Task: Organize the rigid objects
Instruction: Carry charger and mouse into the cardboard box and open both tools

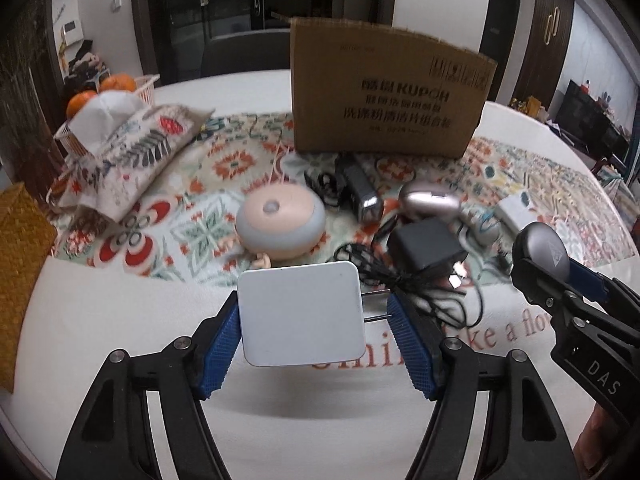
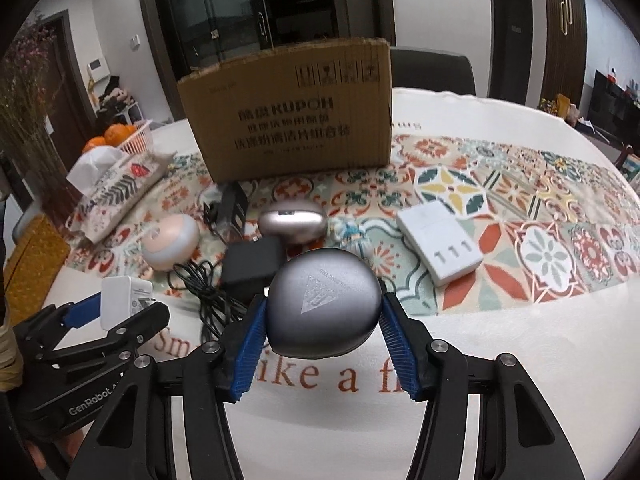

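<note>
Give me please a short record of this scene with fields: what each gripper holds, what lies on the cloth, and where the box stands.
left gripper: shut on white charger
right gripper: shut on grey oval case
on patterned cloth: round pink device, black adapter with cable, silver oval case, white flat box
cardboard box: upright, behind these items

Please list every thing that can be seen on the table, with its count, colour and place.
cardboard box: 1, brown, far middle
tissue pouch: 1, floral, left
basket with oranges: 1, white, far left
round device: 1, pink and grey, centre
black adapter with cable: 1, centre
pinkish case: 1, centre
white box: 1, right
white charger: 1, in left gripper
grey case: 1, in right gripper
</note>
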Action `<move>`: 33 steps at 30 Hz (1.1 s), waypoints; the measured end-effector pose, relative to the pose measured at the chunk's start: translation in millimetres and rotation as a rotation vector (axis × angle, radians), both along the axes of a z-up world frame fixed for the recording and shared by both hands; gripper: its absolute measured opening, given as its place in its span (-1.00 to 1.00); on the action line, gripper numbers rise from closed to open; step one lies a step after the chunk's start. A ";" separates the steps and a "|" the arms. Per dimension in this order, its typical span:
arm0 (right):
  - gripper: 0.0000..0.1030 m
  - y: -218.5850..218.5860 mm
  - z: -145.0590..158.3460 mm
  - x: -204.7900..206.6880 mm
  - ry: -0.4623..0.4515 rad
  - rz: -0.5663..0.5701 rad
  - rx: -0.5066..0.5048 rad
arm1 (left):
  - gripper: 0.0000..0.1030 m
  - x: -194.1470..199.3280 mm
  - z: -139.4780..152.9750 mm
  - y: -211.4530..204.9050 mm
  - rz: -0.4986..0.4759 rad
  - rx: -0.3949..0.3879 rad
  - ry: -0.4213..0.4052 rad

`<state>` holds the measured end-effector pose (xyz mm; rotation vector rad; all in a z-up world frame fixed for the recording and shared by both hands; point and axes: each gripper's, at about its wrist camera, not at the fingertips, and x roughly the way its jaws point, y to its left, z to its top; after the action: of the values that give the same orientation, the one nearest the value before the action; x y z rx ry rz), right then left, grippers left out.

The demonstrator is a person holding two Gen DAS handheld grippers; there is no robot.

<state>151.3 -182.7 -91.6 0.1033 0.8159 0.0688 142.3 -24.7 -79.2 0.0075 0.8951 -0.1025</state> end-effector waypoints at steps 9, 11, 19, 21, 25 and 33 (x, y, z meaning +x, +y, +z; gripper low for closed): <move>0.10 -1.4 32.1 7.1 -0.095 -0.001 -0.001 | 0.38 9.9 38.3 -3.2 -0.026 0.004 -0.107; 0.10 -1.7 39.0 10.5 -0.116 -0.001 -0.004 | 0.38 14.3 46.2 -3.7 -0.028 0.003 -0.128; 0.10 -4.1 59.9 27.5 -0.172 -0.005 -0.012 | 0.39 30.6 76.5 -7.8 -0.046 0.021 -0.226; 0.10 -4.9 65.5 32.9 -0.184 -0.006 -0.009 | 0.38 37.2 85.0 -9.8 -0.054 0.027 -0.250; 0.10 -7.3 77.9 45.9 -0.211 -0.010 -0.006 | 0.39 52.0 100.5 -12.7 -0.068 0.029 -0.283; 0.10 -13.6 104.1 76.0 -0.264 -0.016 -0.015 | 0.38 81.1 122.7 -18.1 -0.086 0.039 -0.322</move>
<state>227.3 -196.2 12.5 0.0850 0.5518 0.0597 223.3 -42.9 43.6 0.0963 0.5743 -0.1590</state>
